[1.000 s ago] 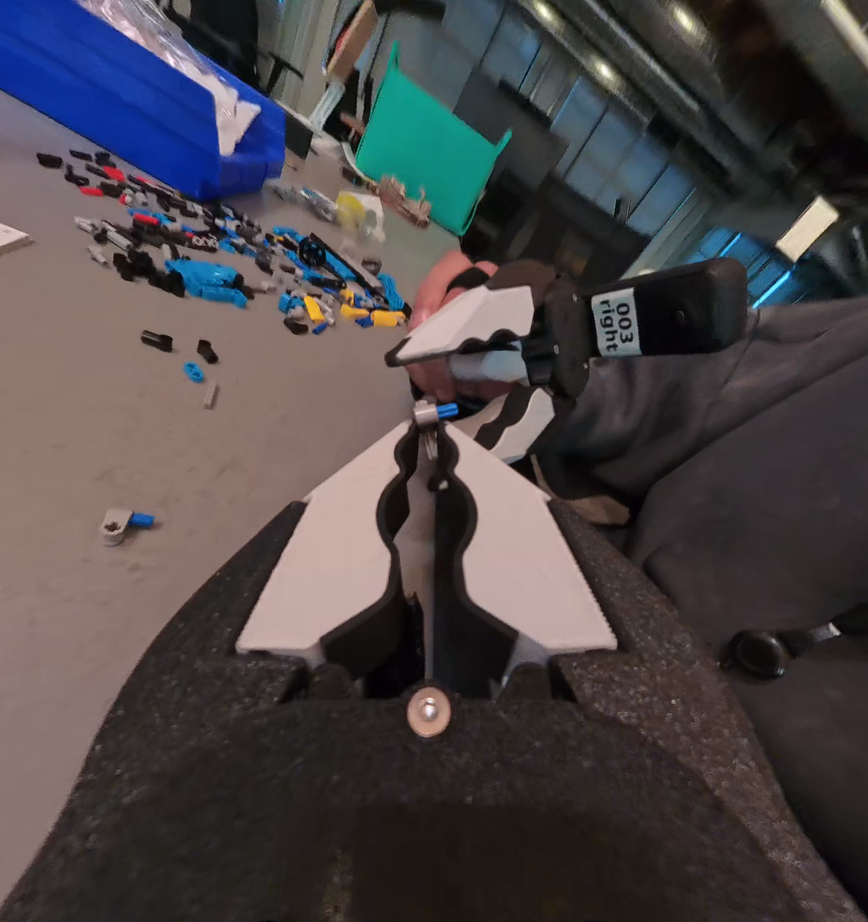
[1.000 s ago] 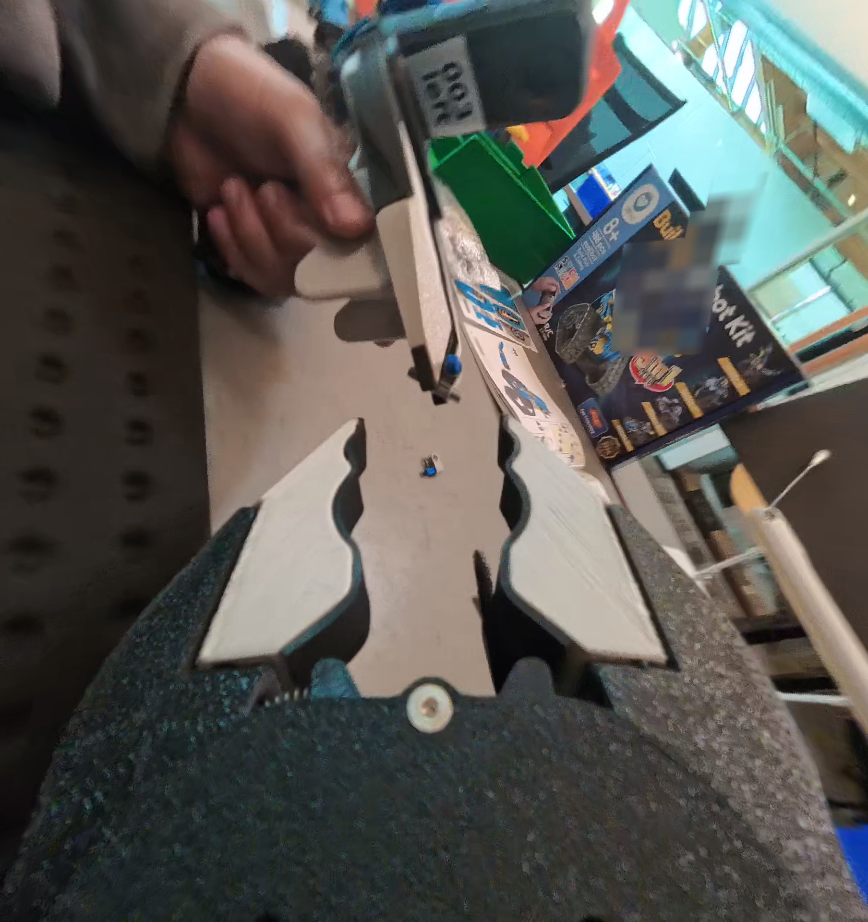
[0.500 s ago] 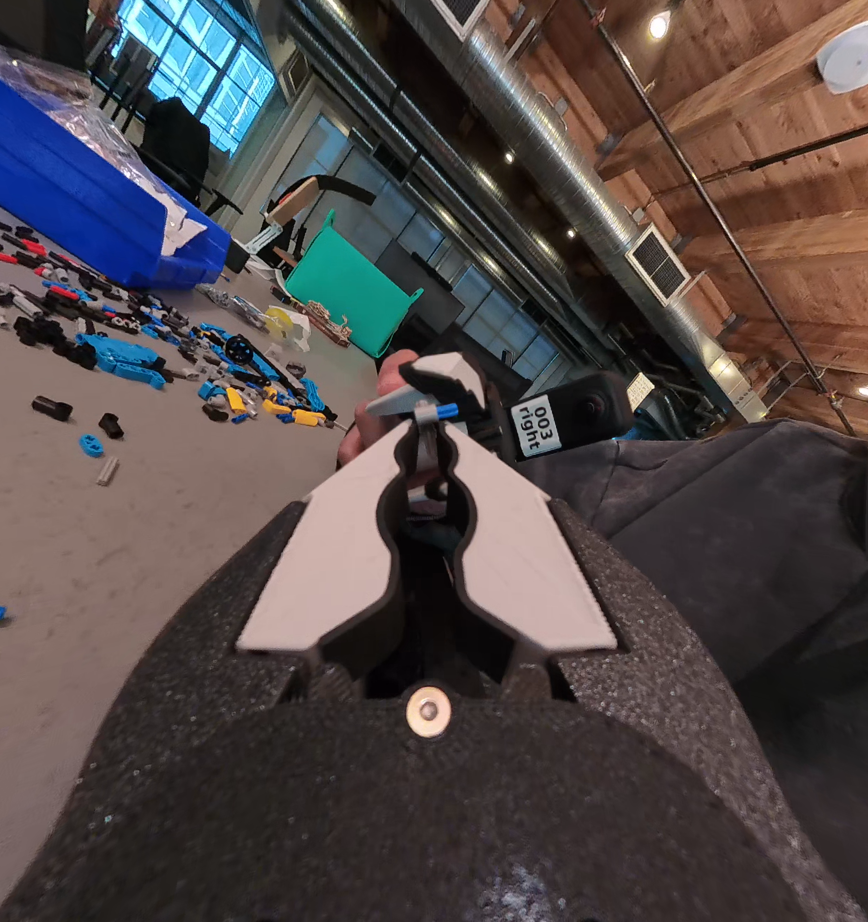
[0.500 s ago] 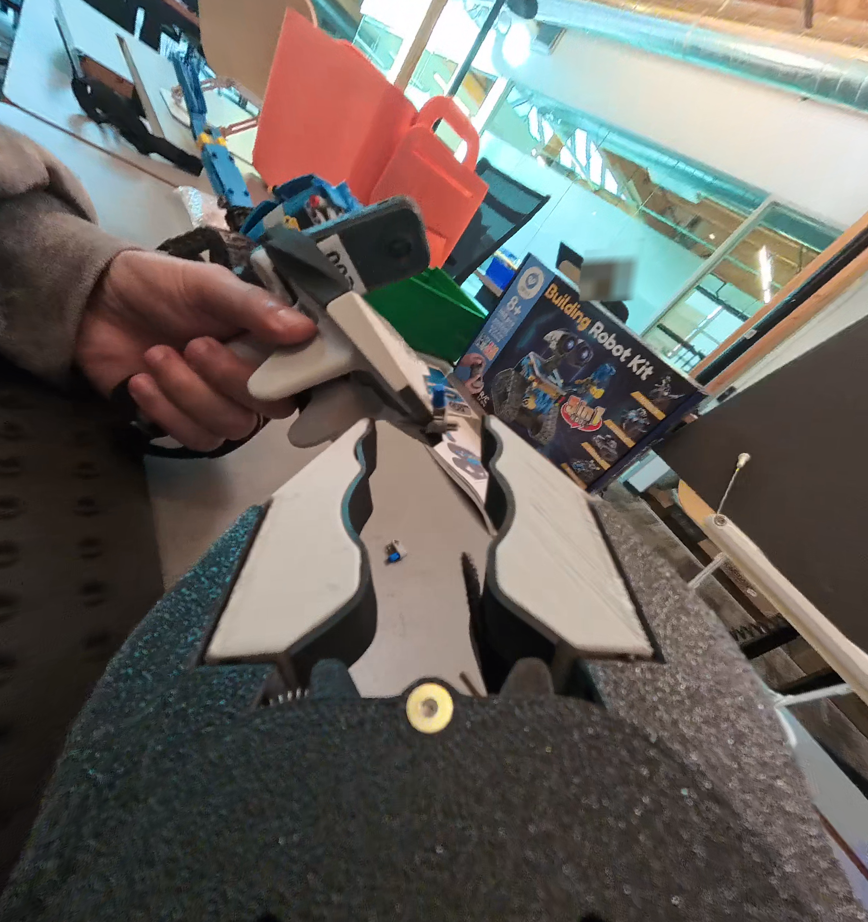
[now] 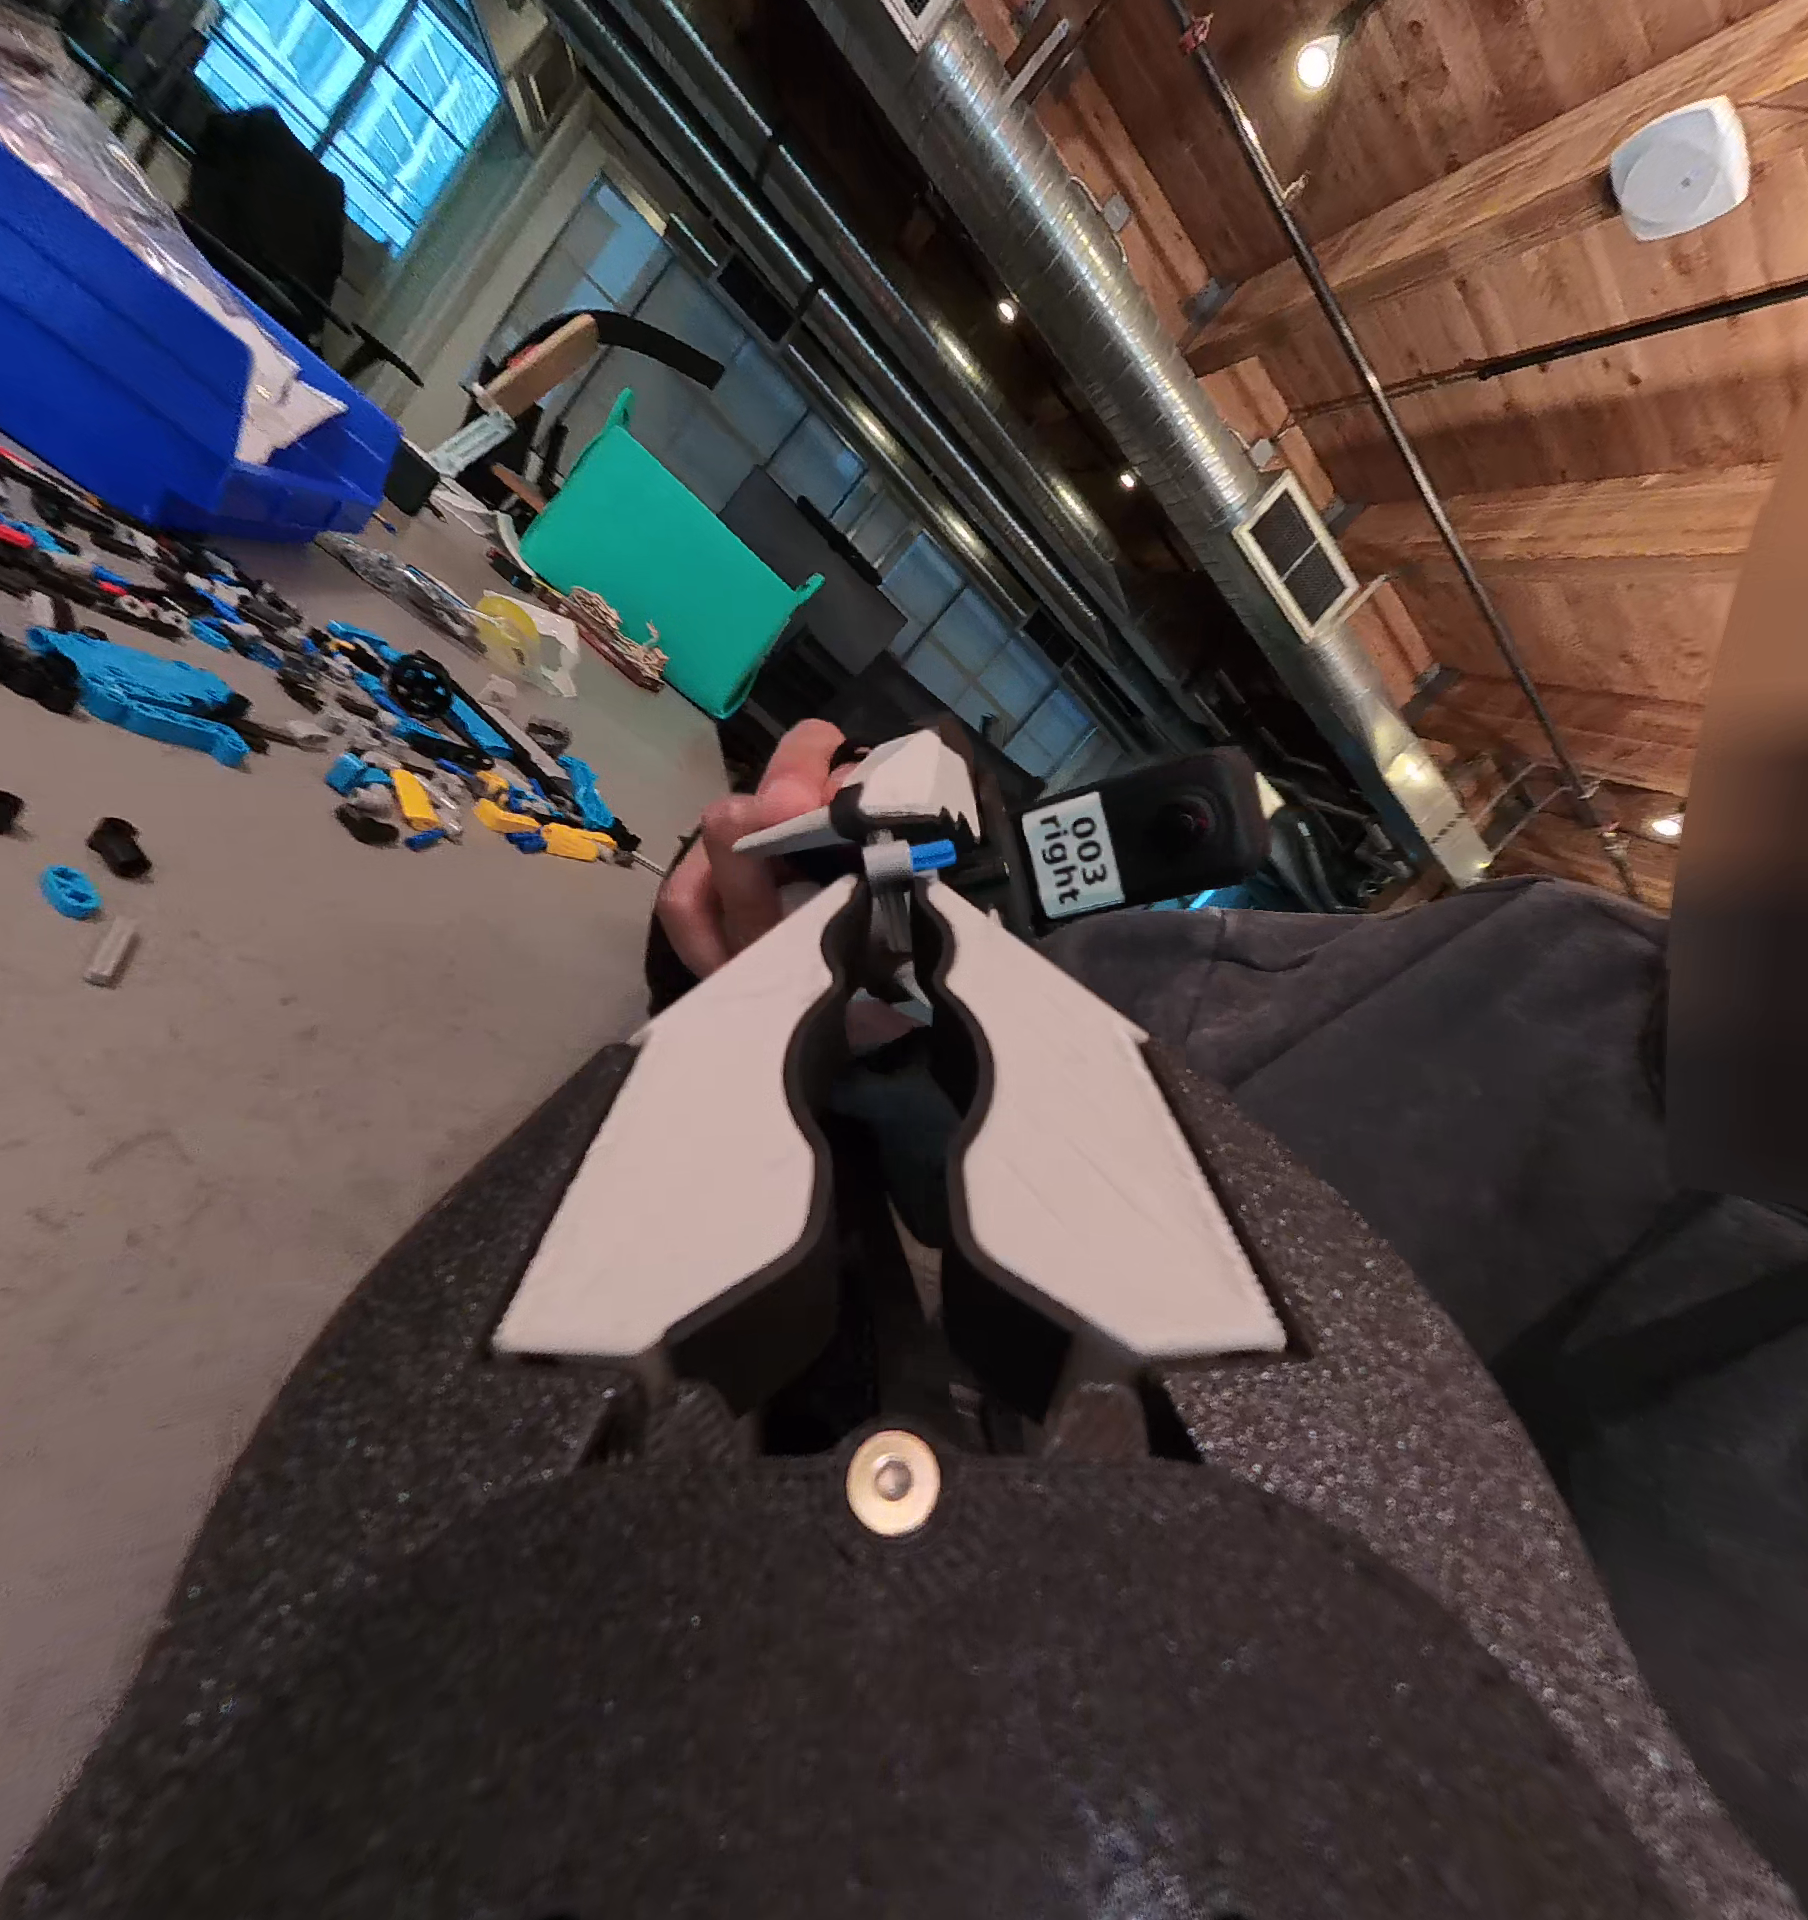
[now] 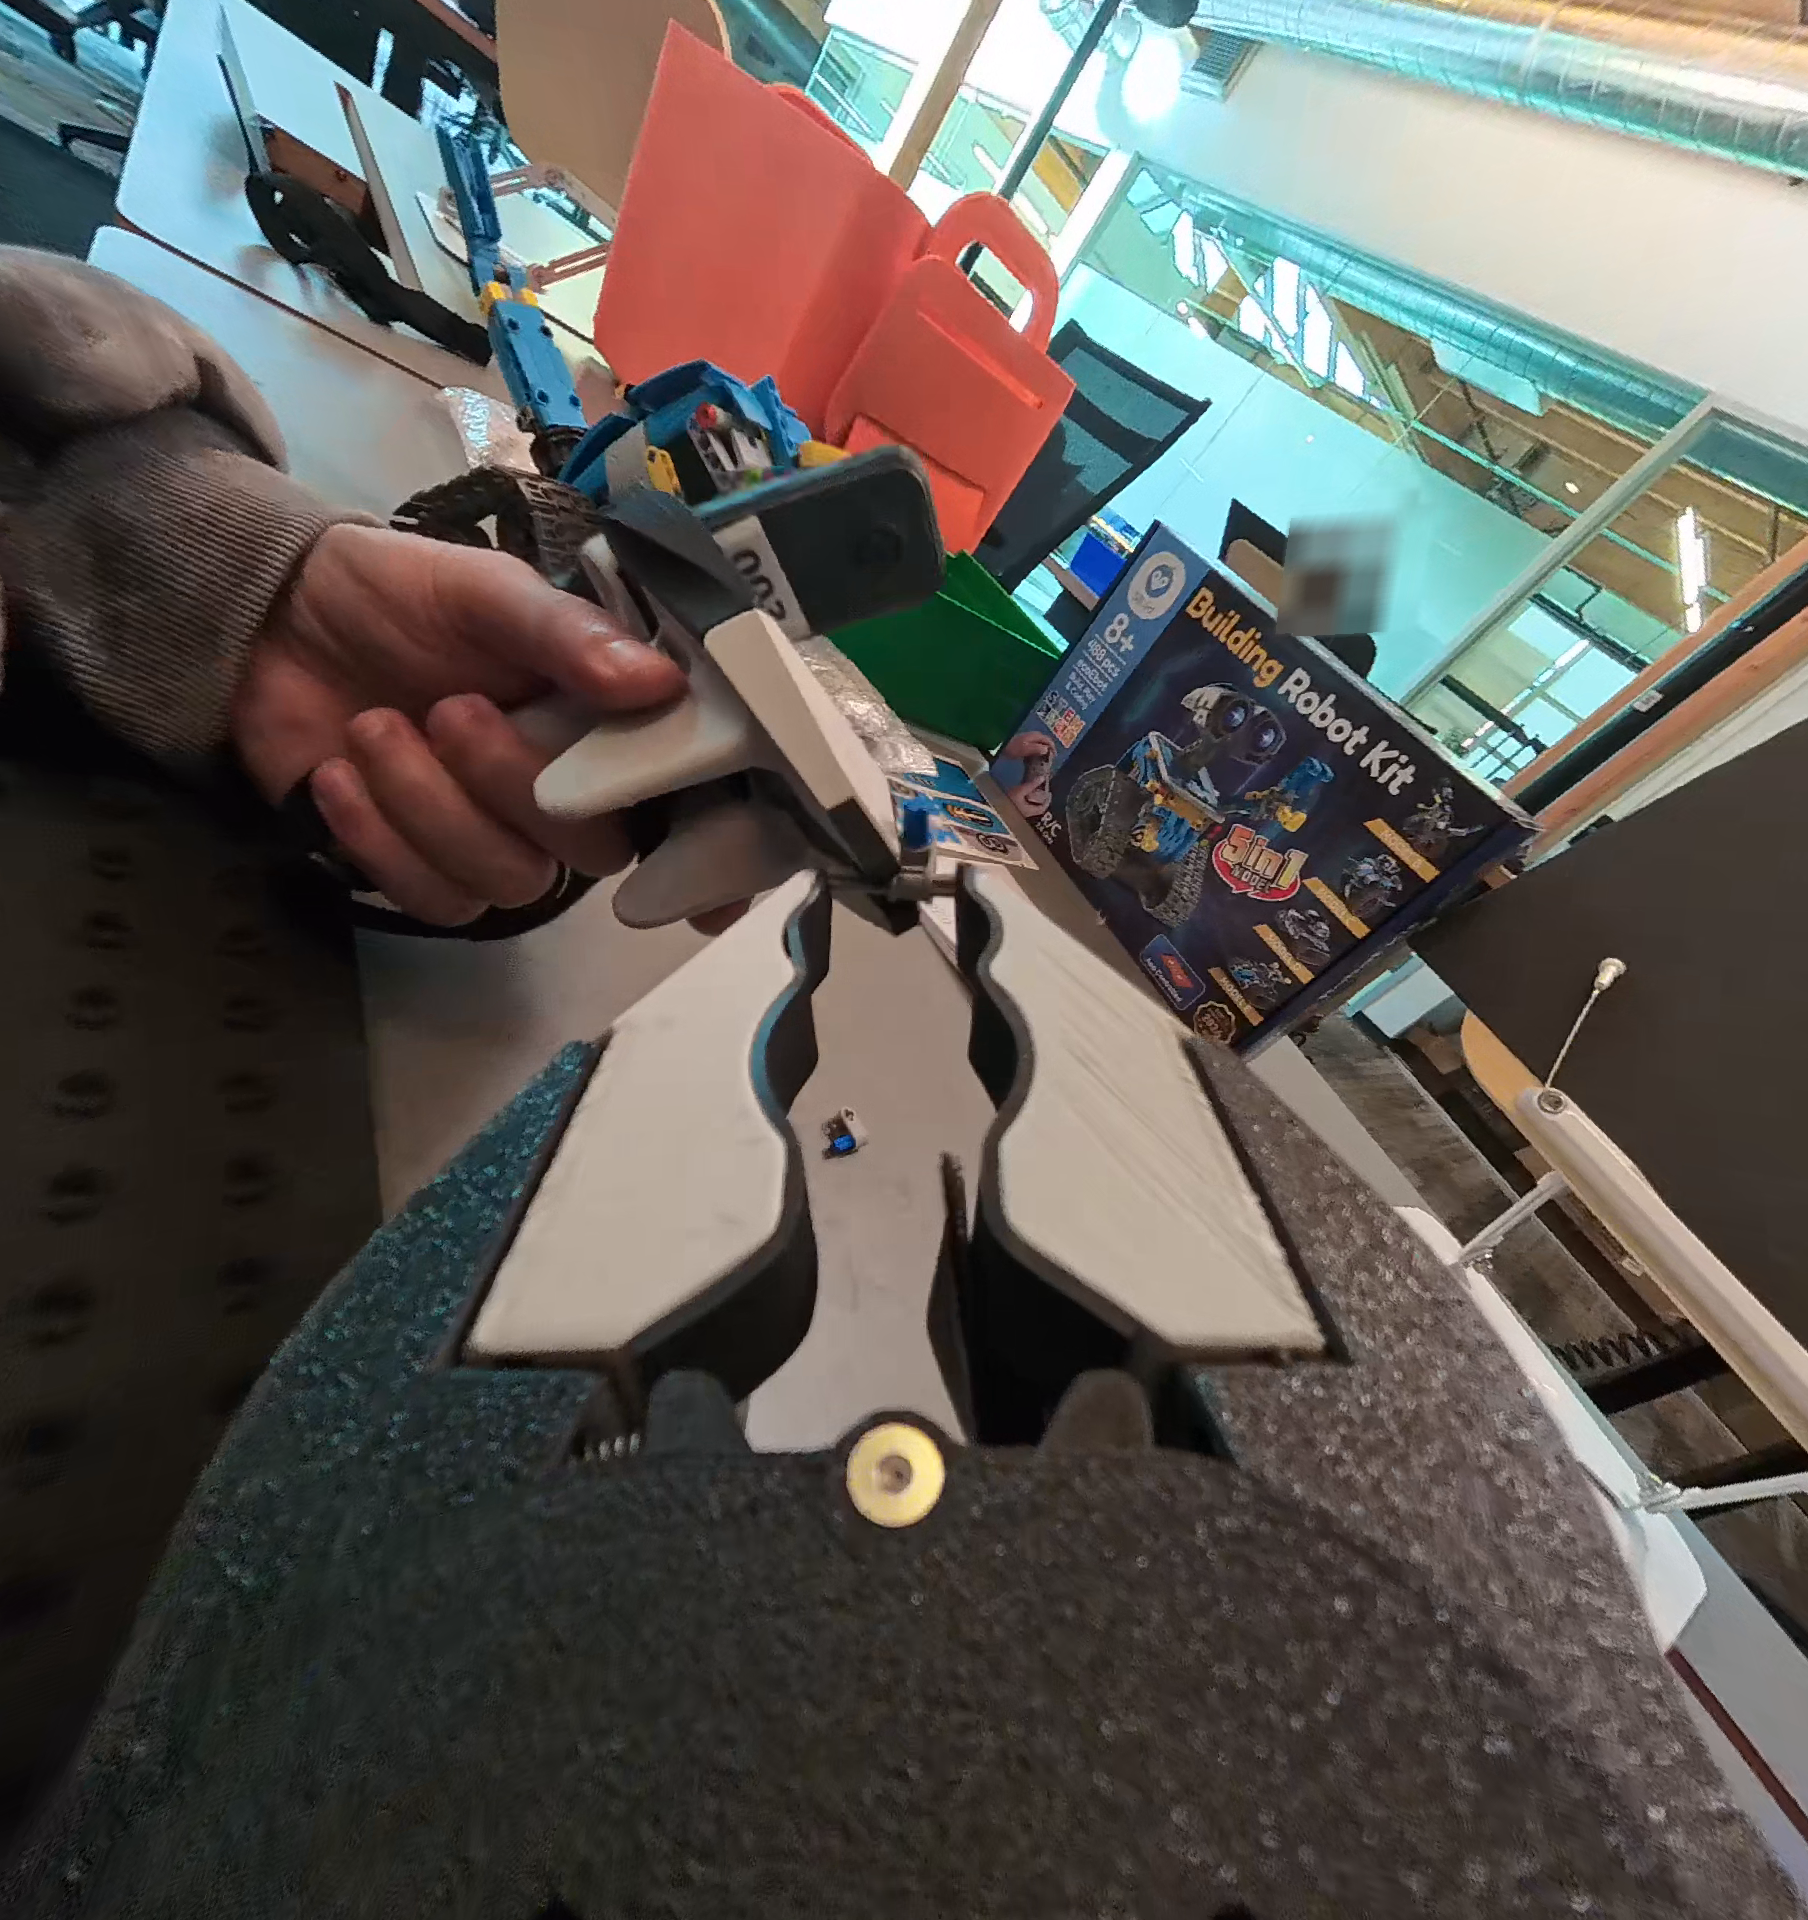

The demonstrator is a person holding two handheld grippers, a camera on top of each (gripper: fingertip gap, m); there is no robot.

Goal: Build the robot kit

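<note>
While I hover above grey table, left gripper pinches grey-blue piece; right gripper gapes around it. Loose bricks, blue bin beyond; timber ceiling overhead.

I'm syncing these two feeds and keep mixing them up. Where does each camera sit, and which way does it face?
Left wrist view: on the left gripper, looking along its fingers, shut on a grey connector with a blue pin; beyond, the right gripper in a hand, loose parts on the table.
Right wrist view: on the right gripper, open, facing the left gripper, its hand and sleeve, a kit box.
Shared: the pinned connector, the table, each other's gripper.
</note>
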